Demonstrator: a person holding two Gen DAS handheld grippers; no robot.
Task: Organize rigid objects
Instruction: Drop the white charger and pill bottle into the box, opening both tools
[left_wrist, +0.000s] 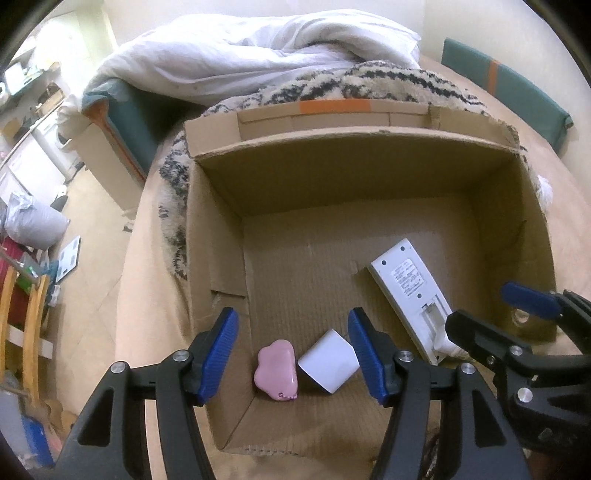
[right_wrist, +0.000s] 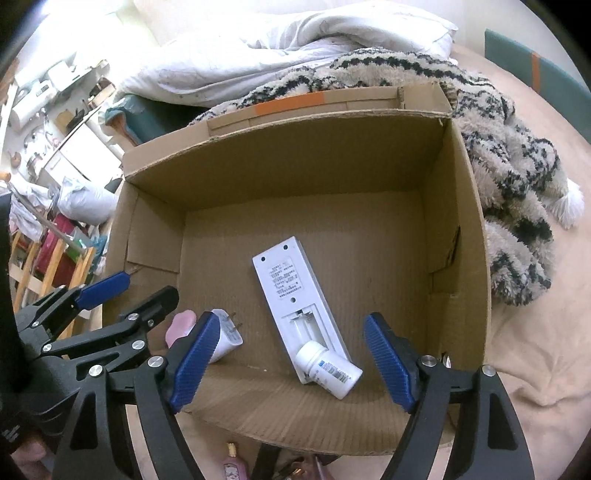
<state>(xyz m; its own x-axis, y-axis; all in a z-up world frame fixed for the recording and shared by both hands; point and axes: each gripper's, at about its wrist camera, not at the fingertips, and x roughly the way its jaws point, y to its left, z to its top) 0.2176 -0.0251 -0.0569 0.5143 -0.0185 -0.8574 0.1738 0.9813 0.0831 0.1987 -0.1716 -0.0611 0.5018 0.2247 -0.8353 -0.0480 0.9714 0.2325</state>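
Observation:
An open cardboard box (left_wrist: 351, 177) (right_wrist: 295, 166) stands on the bed. On its floor lie a pink cloud-shaped item (left_wrist: 276, 369) (right_wrist: 181, 326), a white plug charger (left_wrist: 328, 363) (right_wrist: 229, 338), a white remote (left_wrist: 406, 284) (right_wrist: 288, 284) face down with its battery bay uncovered, and a white pill bottle (right_wrist: 328, 369) resting on the remote's near end. My left gripper (left_wrist: 292, 314) (right_wrist: 147, 284) hangs open above the pink item and charger, touching neither. The right gripper (right_wrist: 291, 316) (left_wrist: 487, 306) is open wide over the bottle, its pads clear of it.
A shaggy black-and-cream blanket (right_wrist: 509, 177) and a white duvet (right_wrist: 277, 48) lie behind and to the right of the box. A pink perfume bottle (right_wrist: 232, 465) lies on the beige sheet (right_wrist: 535, 350) in front of it. Wooden shelving (left_wrist: 22, 314) stands on the floor at left.

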